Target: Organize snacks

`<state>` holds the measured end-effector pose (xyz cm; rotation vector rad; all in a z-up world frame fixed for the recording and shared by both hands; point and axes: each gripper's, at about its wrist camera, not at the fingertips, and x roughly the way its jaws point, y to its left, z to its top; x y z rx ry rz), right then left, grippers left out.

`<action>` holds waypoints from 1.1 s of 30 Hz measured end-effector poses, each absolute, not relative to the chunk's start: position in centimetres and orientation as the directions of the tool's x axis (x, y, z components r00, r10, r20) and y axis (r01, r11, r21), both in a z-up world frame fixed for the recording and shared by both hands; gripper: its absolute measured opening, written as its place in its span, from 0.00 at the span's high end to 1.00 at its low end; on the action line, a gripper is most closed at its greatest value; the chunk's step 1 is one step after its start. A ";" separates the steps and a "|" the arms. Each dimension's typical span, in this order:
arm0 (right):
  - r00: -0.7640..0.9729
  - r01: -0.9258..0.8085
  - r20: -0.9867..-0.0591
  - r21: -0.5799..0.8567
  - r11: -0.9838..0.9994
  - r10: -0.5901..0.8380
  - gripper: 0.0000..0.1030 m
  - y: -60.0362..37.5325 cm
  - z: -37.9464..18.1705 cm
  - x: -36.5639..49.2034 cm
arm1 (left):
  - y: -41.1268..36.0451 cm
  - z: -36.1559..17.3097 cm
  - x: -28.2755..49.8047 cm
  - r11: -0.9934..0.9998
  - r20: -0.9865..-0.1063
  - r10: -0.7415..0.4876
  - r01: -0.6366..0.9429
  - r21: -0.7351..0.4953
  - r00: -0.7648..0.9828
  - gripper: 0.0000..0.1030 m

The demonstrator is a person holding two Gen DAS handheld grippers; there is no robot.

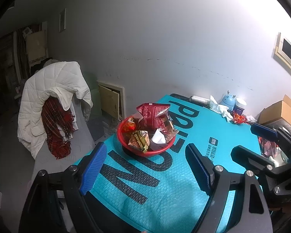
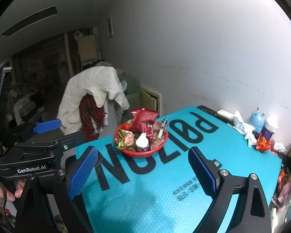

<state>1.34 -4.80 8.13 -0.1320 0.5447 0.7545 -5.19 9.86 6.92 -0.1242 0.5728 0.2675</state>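
Risk: the red bowl [image 1: 145,151] is heaped above its rim, so a packet can be pushed out when one more is pressed in, or the tall red bag [image 1: 152,116] can be tipped over the side.
Second risk: the bowl stands near the far left edge of the bench [image 1: 213,128], and it may be slid off if it is nudged from the right.
Third risk: the packets look thin and crinkled, so one may be caught only by a corner and slip out.
Snacks: a tall red bag is seen upright at the back of the bowl, a yellow-green packet [image 1: 139,140] in front, a white folded packet [image 1: 158,138] just beside it.
More snacks: some red wrappers [image 2: 262,144] are left on the bench near the wall, well apart from the bowl.
Left gripper [image 1: 145,171]: held wide, nothing between the blue pads, above the blue cover in front of the bowl.
Right gripper [image 2: 143,171]: also held wide and empty, aimed at the bowl but not touching it.
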 end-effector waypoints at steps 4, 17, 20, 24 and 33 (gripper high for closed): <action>0.605 -0.677 -0.514 0.070 0.733 0.608 0.07 -4.7 8.2 1.2 | 9.9 6.9 -5.0 0.957 -0.551 0.222 -0.287 -0.033 0.804 0.20; 0.612 -0.664 -0.521 0.072 0.745 0.596 0.07 -4.9 8.2 1.5 | 10.1 7.0 -4.9 0.958 -0.556 0.216 -0.284 -0.037 0.802 0.20; 0.611 -0.664 -0.520 0.072 0.744 0.596 0.07 -4.9 8.2 1.5 | 10.1 7.0 -4.9 0.958 -0.561 0.214 -0.285 -0.041 0.800 0.20; 0.611 -0.665 -0.521 0.072 0.744 0.596 0.07 -4.9 8.2 1.5 | 10.1 6.9 -5.0 0.958 -0.562 0.212 -0.284 -0.043 0.800 0.20; 0.610 -0.662 -0.525 0.074 0.746 0.593 0.07 -4.9 8.1 1.7 | 10.0 7.0 -5.0 0.960 -0.569 0.205 -0.277 -0.042 0.797 0.20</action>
